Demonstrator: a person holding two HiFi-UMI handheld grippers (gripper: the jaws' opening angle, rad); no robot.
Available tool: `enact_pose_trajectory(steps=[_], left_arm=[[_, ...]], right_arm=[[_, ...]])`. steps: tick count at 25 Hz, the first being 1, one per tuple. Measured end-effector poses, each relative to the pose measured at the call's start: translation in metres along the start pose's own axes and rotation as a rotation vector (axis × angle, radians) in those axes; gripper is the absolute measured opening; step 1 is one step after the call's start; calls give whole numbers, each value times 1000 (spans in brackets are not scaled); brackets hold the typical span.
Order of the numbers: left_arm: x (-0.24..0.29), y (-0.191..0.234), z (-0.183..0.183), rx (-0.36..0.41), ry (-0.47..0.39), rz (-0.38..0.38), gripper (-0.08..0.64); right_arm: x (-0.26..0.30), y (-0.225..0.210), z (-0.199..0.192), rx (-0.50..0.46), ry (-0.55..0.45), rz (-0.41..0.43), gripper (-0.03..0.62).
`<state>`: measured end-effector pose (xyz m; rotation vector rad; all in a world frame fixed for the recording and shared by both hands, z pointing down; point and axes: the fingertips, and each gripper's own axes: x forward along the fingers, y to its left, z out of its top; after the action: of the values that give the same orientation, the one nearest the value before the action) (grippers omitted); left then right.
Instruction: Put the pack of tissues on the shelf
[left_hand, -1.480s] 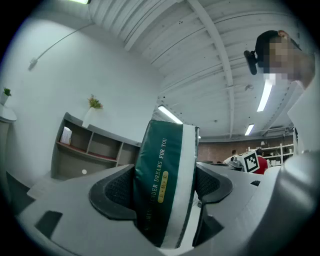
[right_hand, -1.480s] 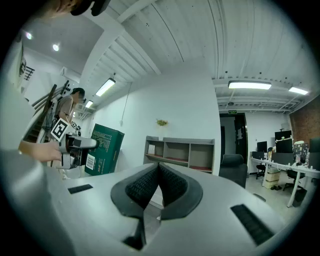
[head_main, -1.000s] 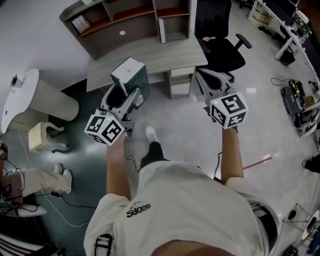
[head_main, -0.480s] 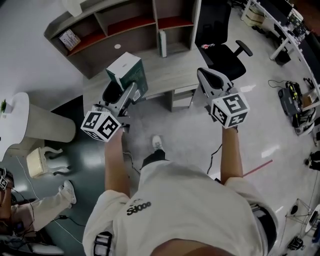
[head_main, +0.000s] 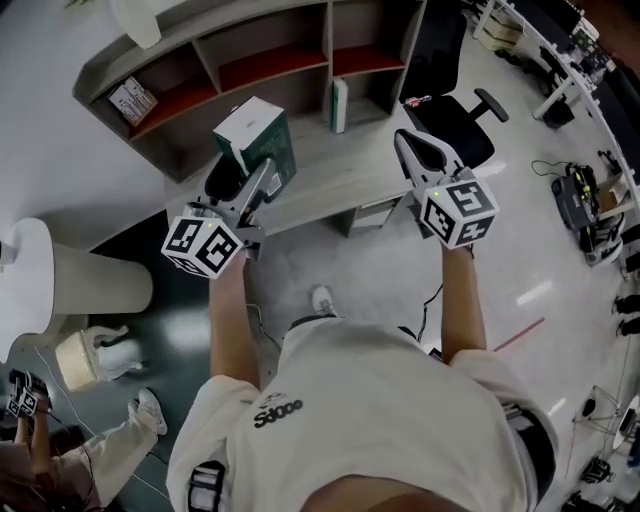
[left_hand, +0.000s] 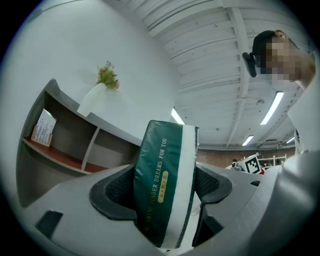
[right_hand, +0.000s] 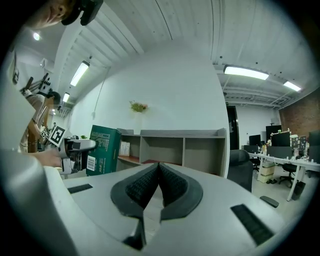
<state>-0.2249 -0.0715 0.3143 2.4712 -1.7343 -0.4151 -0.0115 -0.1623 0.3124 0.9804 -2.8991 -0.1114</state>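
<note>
The pack of tissues (head_main: 252, 137) is green with a white band. It stands upright between the jaws of my left gripper (head_main: 240, 180), which is shut on it over the grey desk (head_main: 330, 175). In the left gripper view the pack (left_hand: 162, 180) fills the gap between both black pads. The pack (right_hand: 102, 150) also shows at the left of the right gripper view, held in the air. My right gripper (head_main: 415, 155) hangs over the desk's right end, and its jaws (right_hand: 159, 187) are shut with nothing in them. The grey shelf (head_main: 260, 60) with red boards stands on the desk's far side.
A black office chair (head_main: 450, 100) stands to the right of the desk. A book (head_main: 340, 105) stands upright in one shelf bay, and a small box (head_main: 132, 100) lies in the left bay. A round white table (head_main: 60, 290) and a person's legs (head_main: 100, 450) are at left.
Both grippers have come closer to the desk and shelf, the left one carrying the pack with it. The whole view has shifted as the person walked forward.
</note>
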Motion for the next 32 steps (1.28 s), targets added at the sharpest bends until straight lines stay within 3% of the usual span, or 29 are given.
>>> enact_pose_trajectory(steps=[7, 16, 22, 27, 32], left_arm=[[24, 50, 2, 5, 34, -22, 360], [58, 88, -19, -50, 80, -6, 360], [109, 127, -29, -77, 98, 14, 360], [155, 146, -16, -62, 107, 29, 360], [214, 163, -19, -43, 117, 52, 360]], right_arm=[[52, -4, -12, -17, 71, -70, 5], [92, -19, -34, 21, 100, -71, 5], [140, -55, -38, 53, 85, -62, 3], [157, -80, -25, 62, 72, -61, 3], [175, -121, -39, 61, 101, -59, 3]])
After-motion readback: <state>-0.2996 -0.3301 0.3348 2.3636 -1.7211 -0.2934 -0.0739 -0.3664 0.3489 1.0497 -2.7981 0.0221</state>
